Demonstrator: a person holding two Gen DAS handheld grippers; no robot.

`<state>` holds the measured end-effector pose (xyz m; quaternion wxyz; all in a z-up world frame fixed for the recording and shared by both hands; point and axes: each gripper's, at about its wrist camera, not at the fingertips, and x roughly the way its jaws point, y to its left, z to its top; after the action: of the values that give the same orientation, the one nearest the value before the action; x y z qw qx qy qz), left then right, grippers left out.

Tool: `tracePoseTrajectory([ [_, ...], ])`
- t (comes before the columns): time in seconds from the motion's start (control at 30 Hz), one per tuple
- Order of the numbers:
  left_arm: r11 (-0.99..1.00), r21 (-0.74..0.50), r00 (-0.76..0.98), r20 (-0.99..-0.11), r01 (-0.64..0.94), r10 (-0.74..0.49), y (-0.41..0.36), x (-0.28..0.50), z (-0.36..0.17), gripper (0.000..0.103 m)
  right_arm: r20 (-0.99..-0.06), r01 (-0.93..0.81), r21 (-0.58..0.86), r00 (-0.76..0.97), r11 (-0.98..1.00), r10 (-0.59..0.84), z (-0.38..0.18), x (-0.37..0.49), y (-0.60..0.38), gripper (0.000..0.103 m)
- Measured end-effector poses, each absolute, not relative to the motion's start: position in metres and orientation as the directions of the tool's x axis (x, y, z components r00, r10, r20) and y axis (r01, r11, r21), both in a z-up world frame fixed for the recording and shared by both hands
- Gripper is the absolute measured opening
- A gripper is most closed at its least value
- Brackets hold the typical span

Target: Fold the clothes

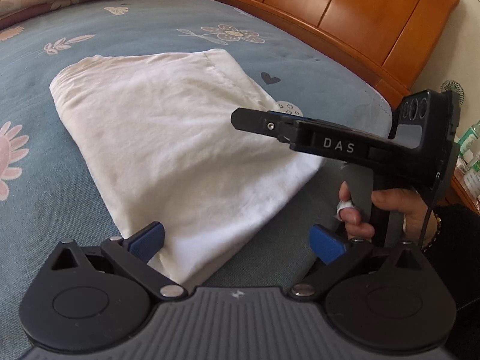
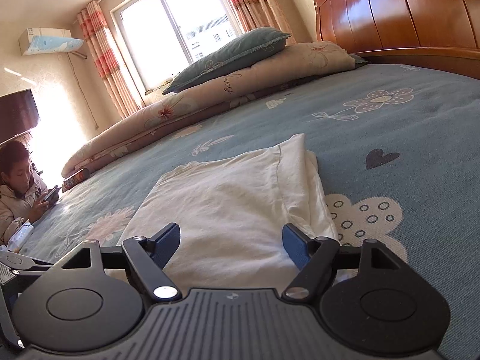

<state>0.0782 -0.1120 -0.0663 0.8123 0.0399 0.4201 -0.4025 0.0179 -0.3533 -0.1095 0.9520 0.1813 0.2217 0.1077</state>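
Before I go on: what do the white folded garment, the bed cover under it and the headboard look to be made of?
White garment: thin, matte woven or knit cloth, probably cotton; it wrinkles softly and shows a stitched hem. Bed cover: thicker blue textile with a visible weave grain and flower motifs, matte. Headboard: orange-brown wood or wood veneer, glossy; panel seams and bright reflections show.

Both wrist cameras look low and close along their tongs — sharing the folded white cloth.

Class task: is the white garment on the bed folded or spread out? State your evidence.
Folded. The white garment lies as a compact layered rectangle on the bed, with stacked edges showing at one side in the right wrist view.
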Motion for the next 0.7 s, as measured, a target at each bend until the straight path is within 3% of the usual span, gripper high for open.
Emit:
tracePoseTrajectory([
  [0.33, 0.689, -0.318, 0.268, -0.754, 0.651, -0.6, -0.115, 0.058, -0.085, 0.102, -0.383, -0.125, 0.386, 0.879, 0.914, 0.282, -0.109, 0.018, -0.35, 0.084],
  [0.7, 0.694, -0.309, 0.374, -0.665, 0.65, -0.647, -0.105, 0.107, -0.047, 0.103, -0.388, -0.116, 0.377, 0.881, 0.919, 0.271, -0.109, 0.017, -0.348, 0.083],
])
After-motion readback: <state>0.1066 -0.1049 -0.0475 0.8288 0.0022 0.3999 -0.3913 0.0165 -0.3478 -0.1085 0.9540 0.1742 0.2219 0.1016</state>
